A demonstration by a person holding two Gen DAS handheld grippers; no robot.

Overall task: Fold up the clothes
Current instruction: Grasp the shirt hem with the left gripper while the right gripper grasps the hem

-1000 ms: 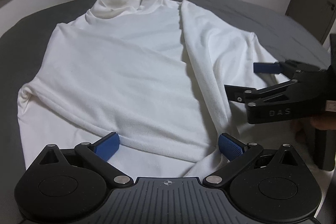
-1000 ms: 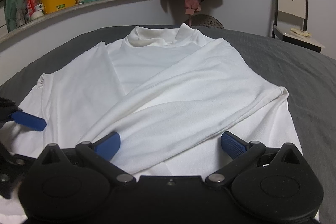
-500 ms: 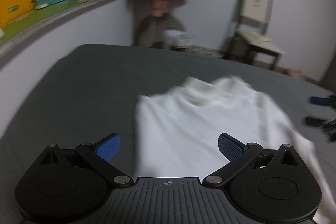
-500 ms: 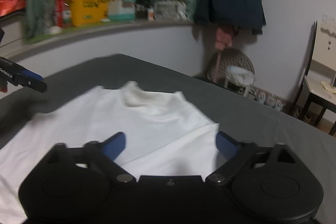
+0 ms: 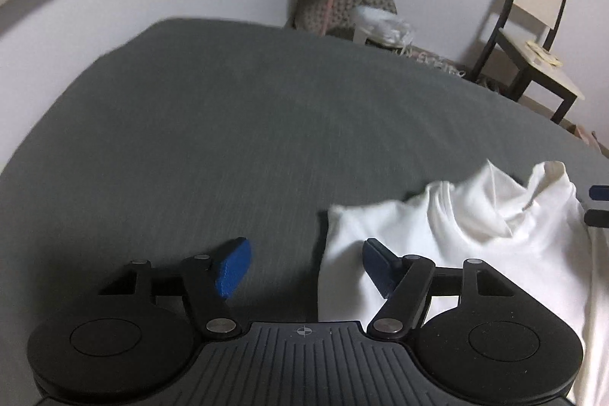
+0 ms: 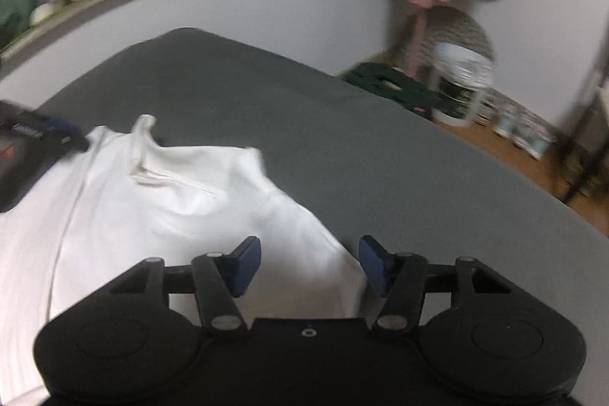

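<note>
- On the grey bed cover (image 5: 236, 124), away from its far edge: white garment (image 5: 449, 238), collar rumpled.
- Left gripper (image 5: 302, 269): fingers apart, clamping nothing; the garment's left edge lies between them, under the right finger (image 5: 375, 265).
- Right gripper (image 6: 310, 263): fingers apart, over the garment's right edge.

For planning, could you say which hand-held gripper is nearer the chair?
Right. The right hand-held gripper is at the shirt's edge toward the chair; the left hand-held gripper at the opposite edge.
</note>
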